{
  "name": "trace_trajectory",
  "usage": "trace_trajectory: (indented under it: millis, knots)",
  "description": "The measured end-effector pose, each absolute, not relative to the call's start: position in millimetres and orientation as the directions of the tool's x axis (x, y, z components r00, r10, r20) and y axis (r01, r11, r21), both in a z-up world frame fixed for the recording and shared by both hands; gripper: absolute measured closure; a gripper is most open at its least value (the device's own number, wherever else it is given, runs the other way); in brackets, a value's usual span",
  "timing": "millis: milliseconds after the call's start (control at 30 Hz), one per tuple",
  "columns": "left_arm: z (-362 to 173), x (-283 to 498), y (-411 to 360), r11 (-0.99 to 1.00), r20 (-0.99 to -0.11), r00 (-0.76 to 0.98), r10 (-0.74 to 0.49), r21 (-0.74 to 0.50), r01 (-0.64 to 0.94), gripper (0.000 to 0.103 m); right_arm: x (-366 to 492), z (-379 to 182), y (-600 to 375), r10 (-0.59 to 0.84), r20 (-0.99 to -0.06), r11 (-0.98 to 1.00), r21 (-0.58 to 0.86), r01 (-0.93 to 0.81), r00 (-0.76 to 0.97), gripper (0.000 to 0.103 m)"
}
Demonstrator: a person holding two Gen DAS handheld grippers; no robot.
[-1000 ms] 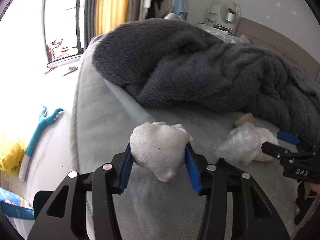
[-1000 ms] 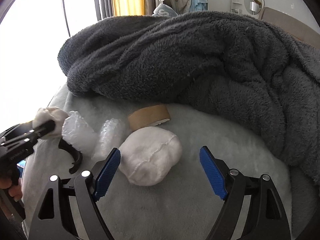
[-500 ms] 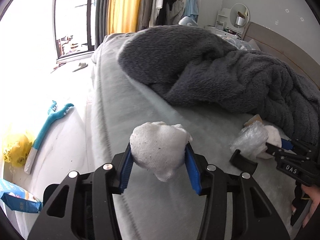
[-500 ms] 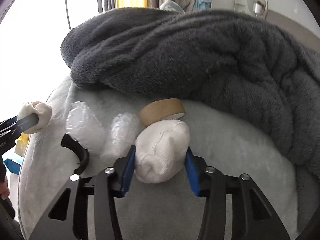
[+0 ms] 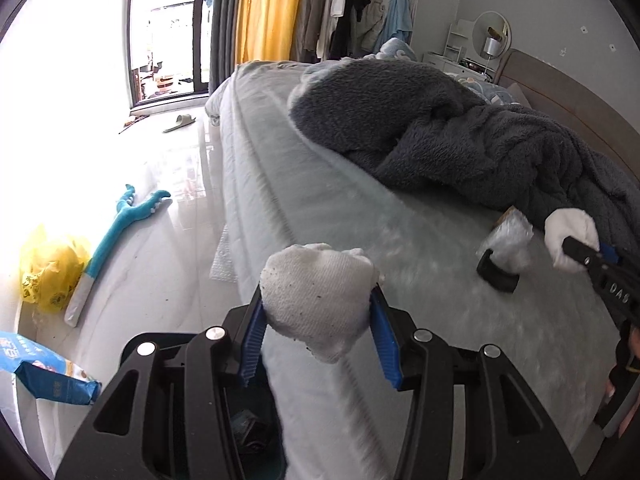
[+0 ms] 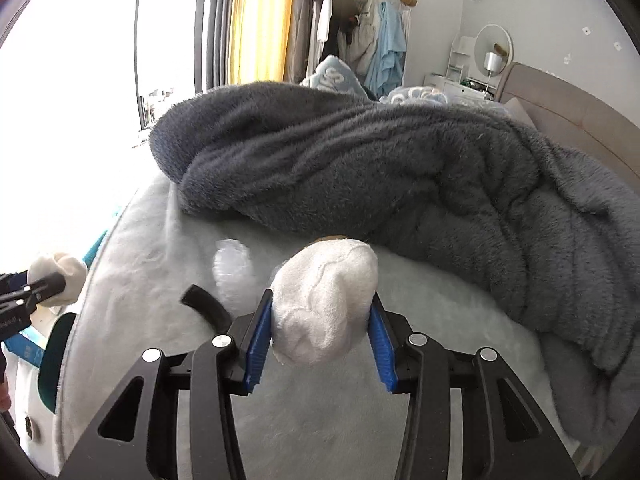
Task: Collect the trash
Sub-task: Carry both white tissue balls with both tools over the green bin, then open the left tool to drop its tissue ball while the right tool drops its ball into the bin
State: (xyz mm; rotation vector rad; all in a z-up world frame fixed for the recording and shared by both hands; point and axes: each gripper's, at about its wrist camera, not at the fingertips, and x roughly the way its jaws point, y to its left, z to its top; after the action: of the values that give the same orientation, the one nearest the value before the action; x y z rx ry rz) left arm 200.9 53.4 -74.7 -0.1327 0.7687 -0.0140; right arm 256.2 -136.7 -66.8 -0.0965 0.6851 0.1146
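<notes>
Right tool [image 6: 320, 344], whose jaws I have just closed, now clamps the white wad [image 6: 324, 304] clear of the bed [image 6: 168, 280], while my left tool [image 5: 316, 344] grips a speckled wad [image 5: 316, 296]; both seem ready for binning.

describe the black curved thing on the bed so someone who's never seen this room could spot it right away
Start at the big dark grey fleece blanket heaped on the pale bed. Just in front of its near edge lies a small group of trash, including a crumpled clear plastic wrap. The black curved piece lies against that wrap: the only dark, hard, C-shaped item among pale, soft ones.
</notes>
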Motion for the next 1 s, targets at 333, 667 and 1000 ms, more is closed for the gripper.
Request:
trace_trajectory:
  millis: [333,667,1000]
  knots:
    - [-84,177,94,0.994,-0.724,0.688,0.048,-0.034,-0.105,0.052,220,-47,-71,0.257,-0.612,0.945,-0.004,-0.328,0.748,0.058]
    - [-121,184,119,0.991,-0.781,0.612,0.123,0.058,-0.124,0.052,229,-53,-33,0.362,-0.645,0.909,0.084,-0.409,0.673,0.058]
    - [-185,192,161,0.985,-0.883,0.453,0.123,0.054,-0.162,0.051,241,-68,12,0.445,-0.679,0.869,0.173,-0.463,0.583,0.058]
